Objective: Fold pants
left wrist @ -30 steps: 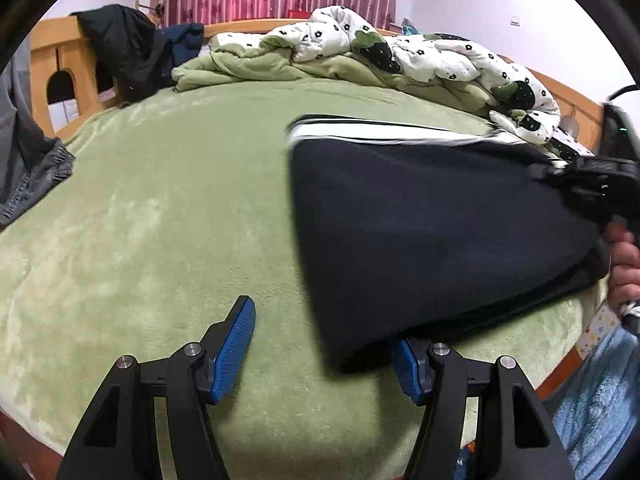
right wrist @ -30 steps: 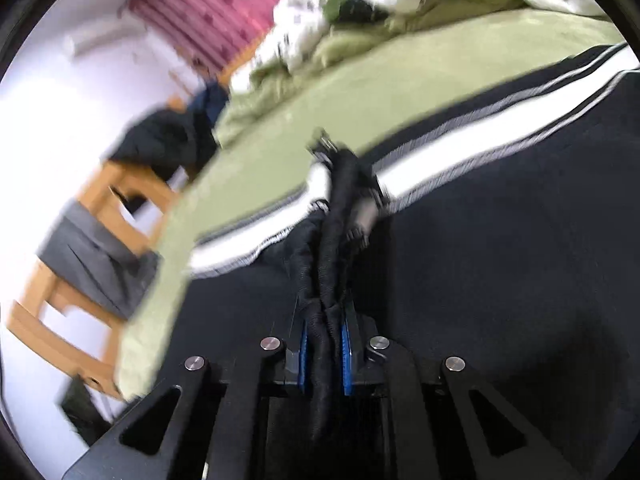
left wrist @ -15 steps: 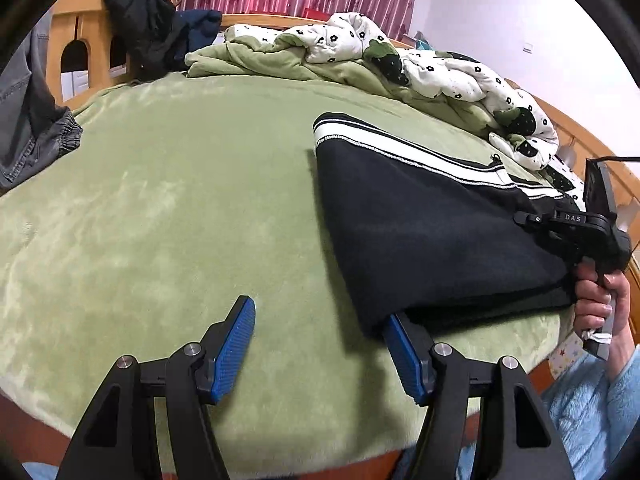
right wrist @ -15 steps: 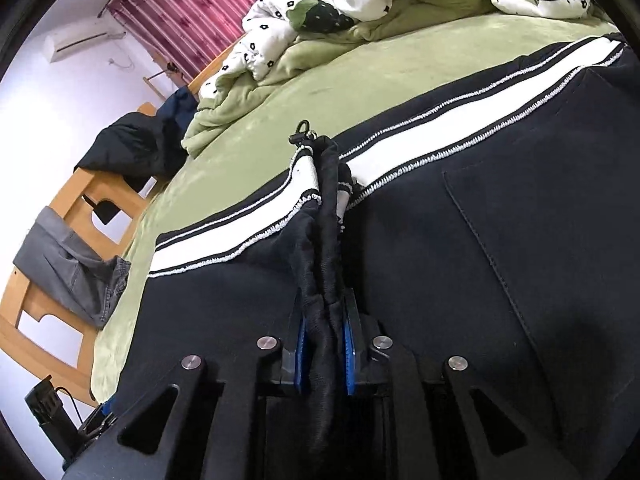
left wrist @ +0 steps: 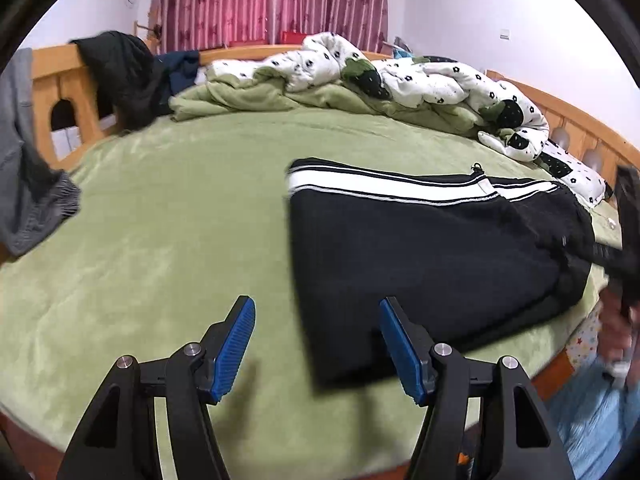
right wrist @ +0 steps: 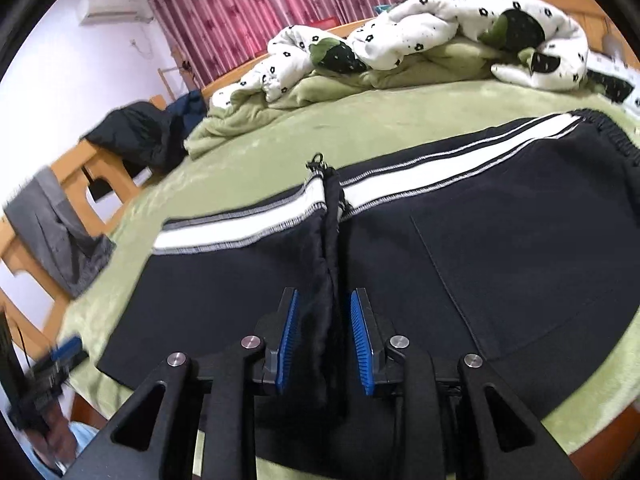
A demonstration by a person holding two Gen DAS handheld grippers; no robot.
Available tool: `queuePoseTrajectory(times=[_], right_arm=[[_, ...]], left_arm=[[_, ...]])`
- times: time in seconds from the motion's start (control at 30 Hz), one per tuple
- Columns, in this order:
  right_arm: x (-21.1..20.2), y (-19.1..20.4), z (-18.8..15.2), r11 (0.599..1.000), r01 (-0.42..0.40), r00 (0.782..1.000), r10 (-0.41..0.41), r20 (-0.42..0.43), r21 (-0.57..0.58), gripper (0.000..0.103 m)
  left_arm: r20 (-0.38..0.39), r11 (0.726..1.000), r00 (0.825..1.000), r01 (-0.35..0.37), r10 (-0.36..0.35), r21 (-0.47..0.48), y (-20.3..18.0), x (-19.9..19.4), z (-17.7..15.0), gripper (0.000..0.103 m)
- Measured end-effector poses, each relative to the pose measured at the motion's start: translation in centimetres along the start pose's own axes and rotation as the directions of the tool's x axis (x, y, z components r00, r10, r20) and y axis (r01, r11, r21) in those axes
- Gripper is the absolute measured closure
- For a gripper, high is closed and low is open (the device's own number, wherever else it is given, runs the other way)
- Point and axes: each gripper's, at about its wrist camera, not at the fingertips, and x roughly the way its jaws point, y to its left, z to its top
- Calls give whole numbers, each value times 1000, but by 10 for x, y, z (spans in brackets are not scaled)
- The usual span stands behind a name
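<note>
The black pants (left wrist: 420, 248) with a white side stripe lie folded on the green blanket (left wrist: 168, 216) of the bed, toward its near right edge.

The left wrist view shows the left gripper (left wrist: 316, 340) with its jaws spread wide and nothing between them; its right blue pad sits just over the near corner of the pants, its left pad over bare blanket. At the far right edge of that view the right gripper shows only as a dark, blurred shape, so its jaws cannot be read there.

The right wrist view settles that: the right gripper (right wrist: 326, 344) has its jaws parted, and a bunched ridge of black cloth runs up between the blue pads (right wrist: 288, 340) without being pinched. This view also shows the zipper pull (right wrist: 316, 164) at the stripe and the elastic waistband (right wrist: 616, 136) at the right. The rumpled quilt (right wrist: 400, 32) lies behind in both views.
</note>
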Motion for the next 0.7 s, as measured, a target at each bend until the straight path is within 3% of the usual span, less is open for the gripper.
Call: queuePoseTrajectory(times=[0.2,0.3,0.43,0.53,0.57,0.7], right_arm=[[5,-3,-16,999,34,999,-35,-38,-38,74],[5,-3,-20,998,36,999,-38,-36,-60,74],[6,-5,-21,996,25,999,-29,-43,-83,72],[-5,-12,-14,996,13,999,-17,-43,-88,67],[-13,-18,-10,996,31,999,-34,-29,-85,59],[-47,-56,6,985,164,985,-161,68,-45,54]], left_arm=[[-122,1000,993,2,-5,-17,-11,41,-19,39],[-105,999,994,27,-31,-44,-7,37,-30,39],[-140,995,988,50,-61,-83,-1,33,-24,40],[-127,998,991,29,-37,-62,-2,27,-16,40],[-118,999,993,17,-23,-50,-3,25,-12,40],[-126,998,991,32,-40,-62,-2,32,7,40]])
